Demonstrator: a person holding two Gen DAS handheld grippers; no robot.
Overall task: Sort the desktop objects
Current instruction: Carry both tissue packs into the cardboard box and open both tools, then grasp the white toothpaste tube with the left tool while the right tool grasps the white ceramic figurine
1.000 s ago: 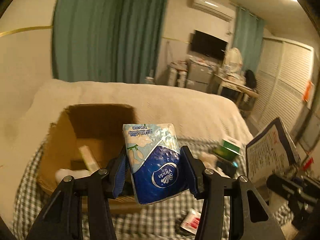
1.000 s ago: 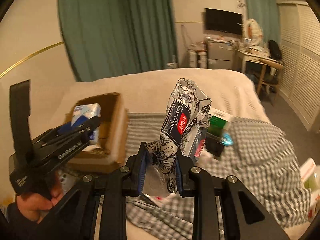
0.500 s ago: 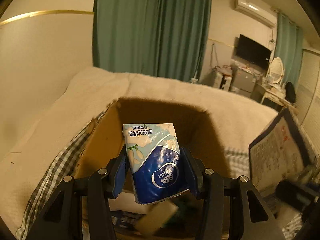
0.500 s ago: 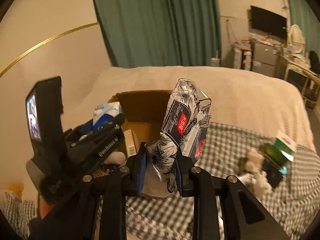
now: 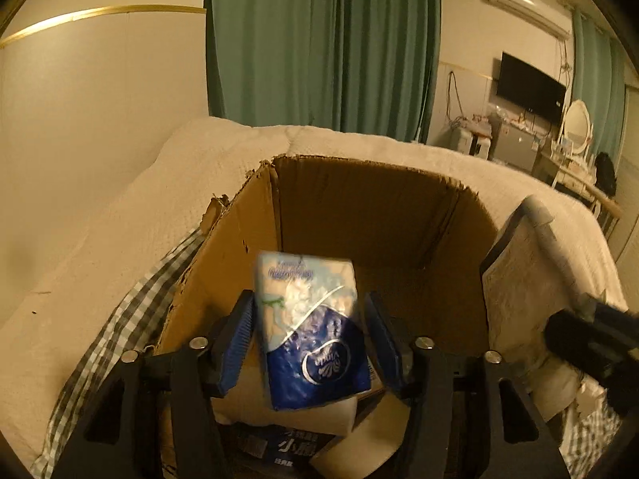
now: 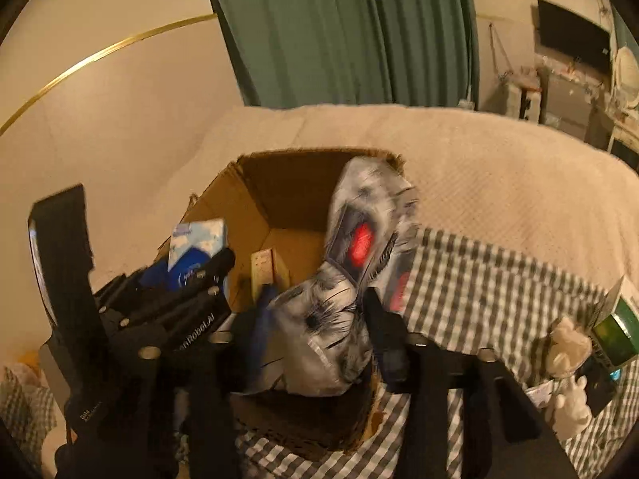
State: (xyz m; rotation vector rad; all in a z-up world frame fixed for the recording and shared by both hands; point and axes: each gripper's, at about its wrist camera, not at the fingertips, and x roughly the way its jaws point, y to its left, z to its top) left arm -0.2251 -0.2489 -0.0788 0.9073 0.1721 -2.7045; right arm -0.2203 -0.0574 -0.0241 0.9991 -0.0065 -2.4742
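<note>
My left gripper (image 5: 309, 337) is open over the cardboard box (image 5: 359, 207). The blue and white tissue pack (image 5: 313, 331) sits loose and blurred between its spread blue pads (image 5: 239, 337), with gaps on both sides. My right gripper (image 6: 315, 321) has spread its jaws, and the black and white floral pack (image 6: 351, 275) with a red label is blurred between them, over the box's near right corner (image 6: 279, 207). The left gripper (image 6: 179, 299) and the tissue pack (image 6: 197, 245) also show in the right wrist view.
The box holds a white roll (image 5: 279, 411), a dark blue pack (image 5: 279, 449) and a small beige carton (image 6: 265, 267). It stands on a checked cloth (image 6: 499, 287) over a cream bed. A green box (image 6: 617, 329) and white figurines (image 6: 571, 399) lie at right.
Both grippers moved left over the box. The left jaws opened and the tissue pack came loose. The right jaws widened and the floral pack began to slip.
</note>
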